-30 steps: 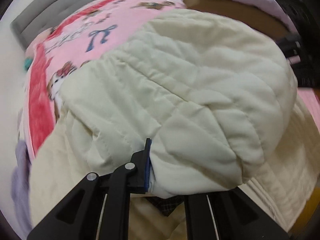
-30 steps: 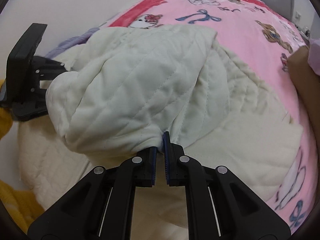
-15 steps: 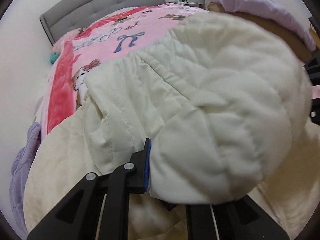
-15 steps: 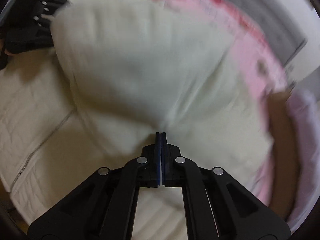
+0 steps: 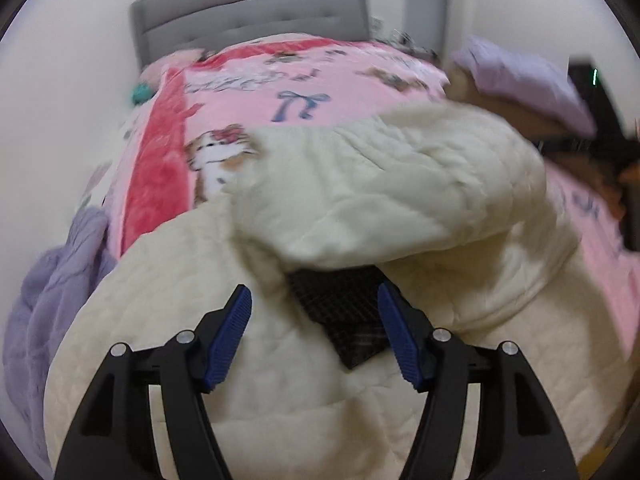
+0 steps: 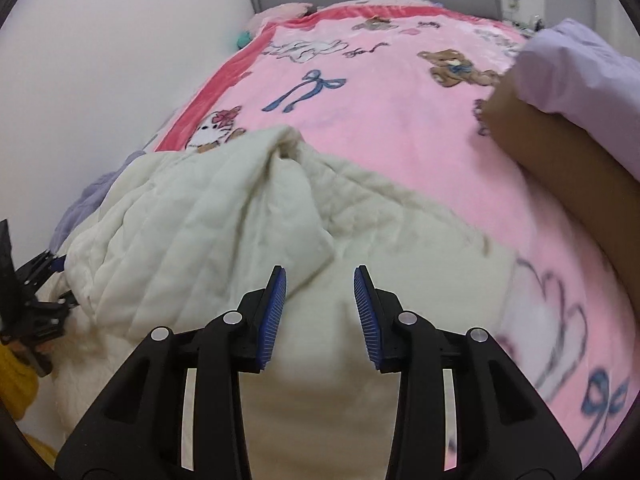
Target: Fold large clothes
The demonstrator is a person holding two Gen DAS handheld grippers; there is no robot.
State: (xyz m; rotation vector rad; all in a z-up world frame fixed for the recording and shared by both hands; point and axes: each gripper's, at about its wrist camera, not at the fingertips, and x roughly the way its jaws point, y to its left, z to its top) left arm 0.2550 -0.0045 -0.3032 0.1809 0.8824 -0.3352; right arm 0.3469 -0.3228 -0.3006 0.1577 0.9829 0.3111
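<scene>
A cream quilted jacket [image 5: 384, 196] lies on the pink blanket [image 5: 320, 80], with one part folded over the rest; its dark plaid lining [image 5: 344, 304] shows under the fold. It also shows in the right wrist view [image 6: 208, 232]. My left gripper [image 5: 314, 334] is open and empty just above the jacket, in front of the lining. My right gripper [image 6: 320, 312] is open and empty over the jacket's near part, beside the folded edge. The left gripper [image 6: 28, 304] shows at the left edge of the right wrist view.
A grey headboard [image 5: 248, 12] stands at the far end of the bed. A lilac garment [image 5: 52, 296] hangs off the left bed edge. A brown and lilac pile [image 6: 568, 92] lies at the right. A yellow cloth [image 6: 16, 380] is at lower left.
Both grippers have opened and let go of the jacket. The lifted part has dropped onto the rest of the jacket, and both grippers have drawn back.
</scene>
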